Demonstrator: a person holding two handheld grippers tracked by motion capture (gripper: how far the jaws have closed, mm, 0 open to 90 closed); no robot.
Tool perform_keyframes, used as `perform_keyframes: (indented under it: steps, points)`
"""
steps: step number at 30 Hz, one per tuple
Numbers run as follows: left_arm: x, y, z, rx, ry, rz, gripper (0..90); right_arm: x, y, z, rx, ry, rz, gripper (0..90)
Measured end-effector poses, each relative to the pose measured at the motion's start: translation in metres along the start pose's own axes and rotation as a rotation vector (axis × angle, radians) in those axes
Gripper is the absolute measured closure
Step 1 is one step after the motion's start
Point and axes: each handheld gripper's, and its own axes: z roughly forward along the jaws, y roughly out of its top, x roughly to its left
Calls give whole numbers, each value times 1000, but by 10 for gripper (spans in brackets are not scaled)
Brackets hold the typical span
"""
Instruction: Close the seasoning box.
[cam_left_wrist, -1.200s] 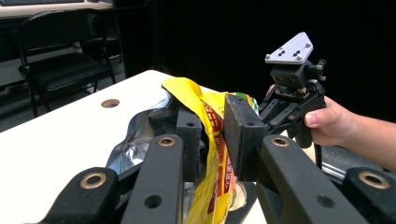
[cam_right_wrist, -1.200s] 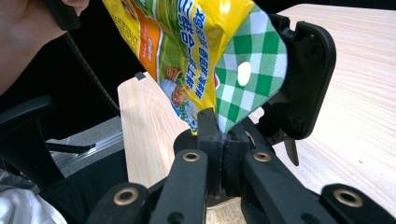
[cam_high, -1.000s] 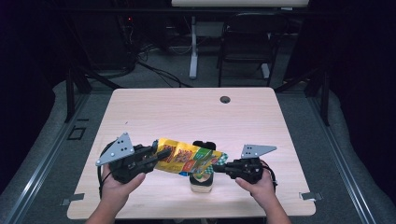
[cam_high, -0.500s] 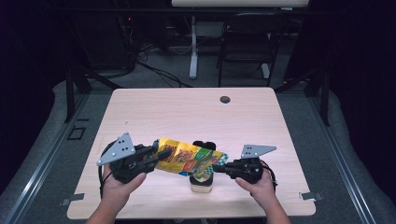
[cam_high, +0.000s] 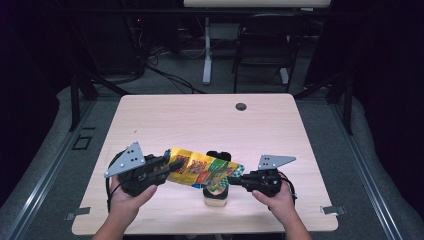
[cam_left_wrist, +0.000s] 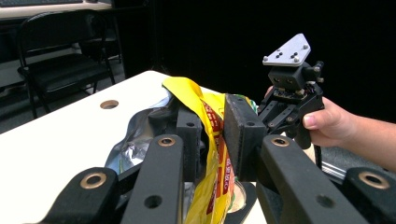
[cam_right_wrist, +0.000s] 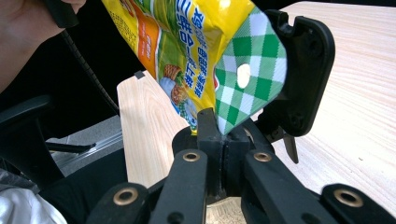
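Observation:
A yellow snack bag (cam_high: 200, 170) hangs stretched between the two grippers, just above the table (cam_high: 200, 120). My left gripper (cam_high: 170, 167) is shut on its left, torn-open end; in the left gripper view the bag (cam_left_wrist: 210, 135) is pinched between the pads. My right gripper (cam_high: 239, 180) is shut on the green chequered corner (cam_right_wrist: 243, 70) at the other end. Under the bag stands a small pale jar (cam_high: 216, 197), and its black lid (cam_right_wrist: 303, 60) stands up behind the bag. The jar's mouth is hidden by the bag.
A round cable hole (cam_high: 241, 106) sits near the table's far edge. A dark chair (cam_high: 260, 45) and table legs stand on the floor beyond. Both hands rest near the table's front edge.

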Motion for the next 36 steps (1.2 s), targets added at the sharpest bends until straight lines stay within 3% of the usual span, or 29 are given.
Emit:
perform_keyframes:
  steps: [18, 31, 34, 36]
  points:
    - [1, 1, 2, -4, -3, -5, 765, 0, 2, -5, -10, 13, 0, 893]
    - [-2, 2, 9, 13, -13, 8, 766, -6, -2, -7, -14, -25, 17, 869]
    - [-2, 1, 9, 17, 6, 3, 766, -6, -3, -6, -18, -32, 28, 863]
    - [-1, 0, 9, 17, -13, 1, 766, -6, -3, -6, -20, -36, 29, 857]
